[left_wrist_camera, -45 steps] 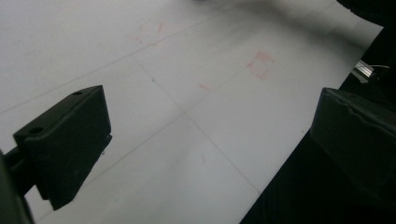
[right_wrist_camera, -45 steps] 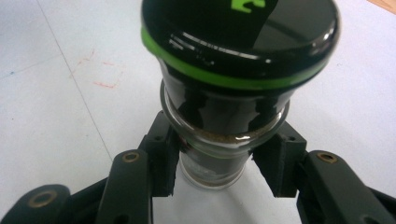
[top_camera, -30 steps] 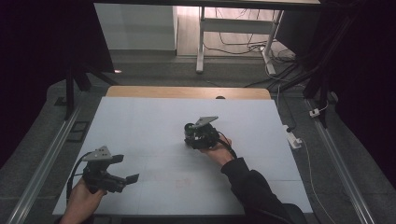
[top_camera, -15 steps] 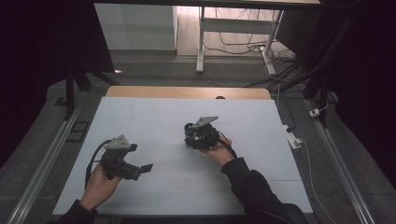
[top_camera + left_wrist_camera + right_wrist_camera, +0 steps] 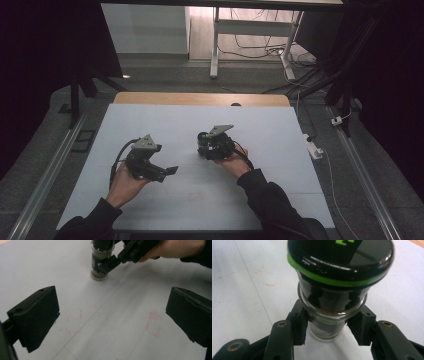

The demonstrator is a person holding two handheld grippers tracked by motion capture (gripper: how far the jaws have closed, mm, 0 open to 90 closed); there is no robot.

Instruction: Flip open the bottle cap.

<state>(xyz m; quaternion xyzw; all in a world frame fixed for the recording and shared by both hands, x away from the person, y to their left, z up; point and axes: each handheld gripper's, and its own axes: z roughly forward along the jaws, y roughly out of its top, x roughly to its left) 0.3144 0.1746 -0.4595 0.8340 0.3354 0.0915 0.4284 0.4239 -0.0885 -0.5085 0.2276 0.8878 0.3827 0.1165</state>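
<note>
A glass jar (image 5: 332, 307) with a black lid and a green ring stands upright on the white table (image 5: 280, 135). My right gripper (image 5: 329, 327) is shut on it, pads pressing the glass below the lid. In the high view the jar (image 5: 202, 136) and right gripper (image 5: 209, 148) sit near the table's middle. My left gripper (image 5: 166, 172) hovers to their left, jaws wide open with nothing between them. The left gripper view looks between the open left gripper (image 5: 113, 297) jaws at the jar (image 5: 100, 267), held by the right gripper (image 5: 112, 262) farther off.
Faint red pencil marks (image 5: 153, 323) lie on the white sheet in front of the left jaws. A wooden strip (image 5: 200, 98) runs along the table's far edge. A white power strip (image 5: 314, 148) and cables lie on the floor to the right.
My left gripper has moved right and forward, from the near left corner toward the jar. The right gripper and the jar have stayed put.
</note>
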